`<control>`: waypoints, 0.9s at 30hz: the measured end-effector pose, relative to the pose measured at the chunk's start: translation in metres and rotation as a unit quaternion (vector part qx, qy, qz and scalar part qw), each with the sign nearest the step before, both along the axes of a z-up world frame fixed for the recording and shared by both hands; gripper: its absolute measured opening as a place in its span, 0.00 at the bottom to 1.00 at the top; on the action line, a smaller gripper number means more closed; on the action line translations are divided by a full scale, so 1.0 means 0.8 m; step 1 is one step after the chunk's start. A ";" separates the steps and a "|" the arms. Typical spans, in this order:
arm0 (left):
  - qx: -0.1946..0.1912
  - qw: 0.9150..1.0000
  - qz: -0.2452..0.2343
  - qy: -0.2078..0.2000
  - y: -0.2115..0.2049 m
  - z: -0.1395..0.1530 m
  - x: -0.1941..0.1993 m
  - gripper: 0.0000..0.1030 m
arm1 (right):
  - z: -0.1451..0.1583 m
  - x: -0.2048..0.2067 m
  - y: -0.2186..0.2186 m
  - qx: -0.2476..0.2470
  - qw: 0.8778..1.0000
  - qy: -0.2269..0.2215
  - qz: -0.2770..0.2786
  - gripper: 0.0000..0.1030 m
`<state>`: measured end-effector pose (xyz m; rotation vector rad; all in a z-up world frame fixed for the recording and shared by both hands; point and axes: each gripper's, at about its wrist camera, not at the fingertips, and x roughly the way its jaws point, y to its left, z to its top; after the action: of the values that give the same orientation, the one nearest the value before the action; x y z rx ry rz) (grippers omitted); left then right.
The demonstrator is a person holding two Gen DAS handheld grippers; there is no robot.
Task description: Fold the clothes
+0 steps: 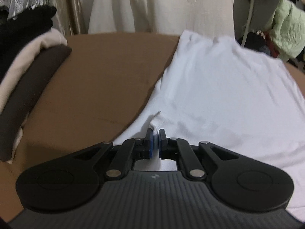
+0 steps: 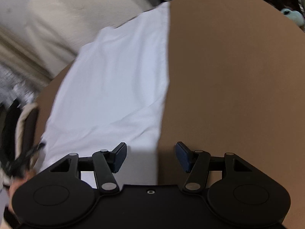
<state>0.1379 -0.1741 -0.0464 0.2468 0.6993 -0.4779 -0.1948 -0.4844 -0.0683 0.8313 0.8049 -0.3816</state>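
One white garment (image 1: 219,87) lies on the brown tabletop (image 1: 106,72); the left gripper (image 1: 156,131) pinches its edge, the right gripper (image 2: 151,153) gapes empty.

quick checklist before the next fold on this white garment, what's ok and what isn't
1. Left tongs pinching the white garment at its near edge: ok.
2. Right tongs gripping cloth: not ok, jaws open astride the garment's side edge, nothing pinched.
3. Garment lying flat on the brown table: ok, minor wrinkles.
4. Bare table to the garment's right for the fold: ok.
5. Stack of folded clothes clear of the garment: ok.
6. Far end of garment fully on the table: cannot tell.
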 end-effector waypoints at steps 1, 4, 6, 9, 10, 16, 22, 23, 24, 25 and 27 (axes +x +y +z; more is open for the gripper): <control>0.018 1.000 0.006 -0.025 0.000 0.005 -0.005 0.04 | -0.004 -0.001 0.012 0.006 1.000 0.011 0.009 0.69; 0.015 0.998 0.001 -0.054 0.001 0.030 -0.013 0.04 | -0.029 -0.003 0.047 0.038 0.997 0.067 0.016 0.83; -0.003 0.999 -0.004 -0.035 0.005 0.039 -0.010 0.04 | -0.045 0.000 0.065 0.046 0.994 0.097 0.014 0.78; -0.011 1.000 -0.001 -0.001 0.009 0.032 0.001 0.04 | -0.022 0.006 0.084 -0.034 0.996 0.074 0.037 0.06; -0.010 1.000 0.003 0.008 0.011 0.028 0.005 0.04 | -0.010 0.002 0.090 -0.050 0.996 0.063 0.036 0.05; -0.022 0.993 0.033 0.111 0.026 -0.010 0.029 0.05 | 0.006 -0.019 0.123 -0.139 0.981 0.133 0.039 0.04; 0.017 0.995 0.020 0.094 0.013 -0.014 0.023 0.10 | -0.010 -0.016 0.102 -0.088 0.980 0.180 0.016 0.14; 0.016 0.996 0.019 0.091 0.014 -0.011 0.021 0.10 | -0.003 -0.018 0.102 -0.086 0.980 0.177 0.014 0.19; 0.010 0.996 0.018 0.088 0.017 -0.008 0.020 0.13 | 0.007 -0.021 0.101 -0.080 0.983 0.165 0.016 0.22; -0.001 0.996 0.017 0.087 0.019 -0.004 0.021 0.22 | 0.020 -0.022 0.099 -0.068 0.987 0.145 0.023 0.22; -0.018 0.995 0.022 0.097 0.023 -0.002 0.025 0.45 | 0.049 -0.019 0.089 -0.037 0.994 0.088 0.050 0.39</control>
<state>0.1580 -0.1555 -0.0476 0.1516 0.8834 -0.4771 -0.2102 -0.4132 -0.0295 0.6924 0.9866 -0.3962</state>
